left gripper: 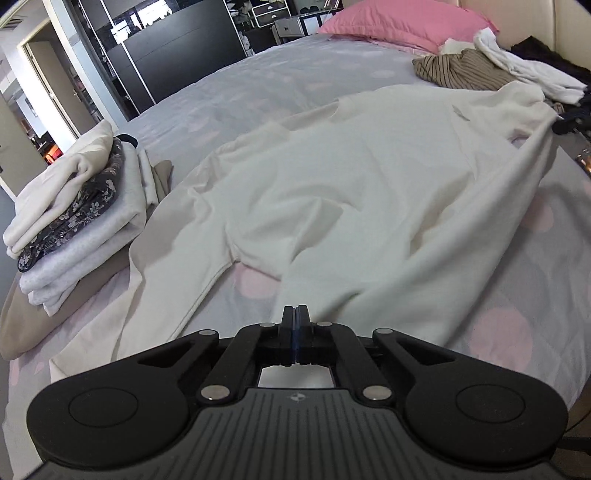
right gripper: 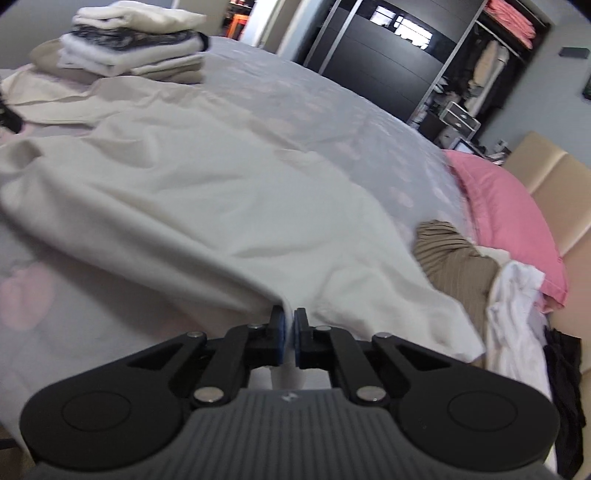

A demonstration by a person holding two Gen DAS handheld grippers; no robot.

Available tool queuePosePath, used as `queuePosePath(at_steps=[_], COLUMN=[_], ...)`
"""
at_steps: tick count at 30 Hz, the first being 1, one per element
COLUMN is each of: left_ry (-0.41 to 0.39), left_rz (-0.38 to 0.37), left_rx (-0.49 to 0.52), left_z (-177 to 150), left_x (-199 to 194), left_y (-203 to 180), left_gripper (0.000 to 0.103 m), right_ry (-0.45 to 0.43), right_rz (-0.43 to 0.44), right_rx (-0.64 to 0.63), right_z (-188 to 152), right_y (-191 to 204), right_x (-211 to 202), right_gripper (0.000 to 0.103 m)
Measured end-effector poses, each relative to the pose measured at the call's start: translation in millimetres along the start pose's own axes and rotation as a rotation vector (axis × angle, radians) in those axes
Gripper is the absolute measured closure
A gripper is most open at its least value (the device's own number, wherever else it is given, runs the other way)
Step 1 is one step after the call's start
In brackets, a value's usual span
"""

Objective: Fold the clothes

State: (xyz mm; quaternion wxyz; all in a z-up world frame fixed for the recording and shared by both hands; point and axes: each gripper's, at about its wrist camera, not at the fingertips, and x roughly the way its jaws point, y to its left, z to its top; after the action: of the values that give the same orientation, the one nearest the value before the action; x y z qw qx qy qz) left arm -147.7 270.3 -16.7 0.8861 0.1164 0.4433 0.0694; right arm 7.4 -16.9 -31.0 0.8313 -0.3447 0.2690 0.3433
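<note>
On the grey bedspread (left gripper: pixel 258 96) with pink dots, a cream garment (left gripper: pixel 369 177) lies spread out and wrinkled across the middle of the bed. The left gripper (left gripper: pixel 296 314) has its jaws pressed together on a fold of the garment's near edge. The right gripper (right gripper: pixel 290 319) pinches another part of that edge, cloth showing in the narrow gap between its blue-padded fingers (right gripper: pixel 281 328). A stack of folded clothes (left gripper: pixel 74 221) sits just beside the garment at one side. A loose pile of unfolded clothes (left gripper: pixel 491 70) lies at the other side, against a pink pillow (left gripper: pixel 402 26).
</note>
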Motion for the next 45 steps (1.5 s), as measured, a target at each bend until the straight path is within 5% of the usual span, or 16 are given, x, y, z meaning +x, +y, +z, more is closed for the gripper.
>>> queuePosePath(at_steps=[9, 14, 20, 25, 28, 30, 33, 40, 45], left_ry=[0.000, 0.049, 0.133, 0.183, 0.192, 0.194, 0.182, 0.080, 0.029], left_rz=[-0.119, -0.196, -0.212, -0.214, -0.206, -0.194, -0.190, -0.192, -0.110], left_rx=[0.089, 0.196, 0.307, 0.269, 0.226, 0.196, 0.142, -0.068, -0.039], left_z=[-12.2, -27.0, -41.3, -44.0, -40.8, -38.4, -32.4, 11.8, 58.0], left_x=[-1.3, 5.5, 23.1, 36.7, 38.7, 39.2, 36.6, 22.0, 40.9], left_y=[-28.3, -55.5, -82.2, -76.2, -69.6, -65.8, -56.9, 4.3, 34.4], left_gripper=[0.103, 0.062, 0.062, 0.060, 0.062, 0.082, 0.099, 0.100, 0.100], right_ry=[0.090, 0.138, 0.179, 0.203, 0.194, 0.192, 0.193, 0.179, 0.137], right_rz=[0.095, 0.109, 0.131, 0.138, 0.146, 0.160, 0.177, 0.229, 0.220], right_rx=[0.007, 0.041, 0.119, 0.191, 0.202, 0.225, 0.255, 0.308, 0.305], right_z=[14.5, 16.1, 16.2, 15.7, 13.2, 12.7, 13.8, 18.9, 35.6], right_y=[-27.4, -25.4, -30.2, -33.6, -35.6, -40.1, -46.2, -63.5, -66.2], right_x=[73.6, 100.7, 110.7, 112.9, 113.0, 112.1, 108.2, 85.8, 93.4], right_gripper=[0.098, 0.098, 0.097, 0.097, 0.097, 0.097, 0.097, 0.097, 0.097])
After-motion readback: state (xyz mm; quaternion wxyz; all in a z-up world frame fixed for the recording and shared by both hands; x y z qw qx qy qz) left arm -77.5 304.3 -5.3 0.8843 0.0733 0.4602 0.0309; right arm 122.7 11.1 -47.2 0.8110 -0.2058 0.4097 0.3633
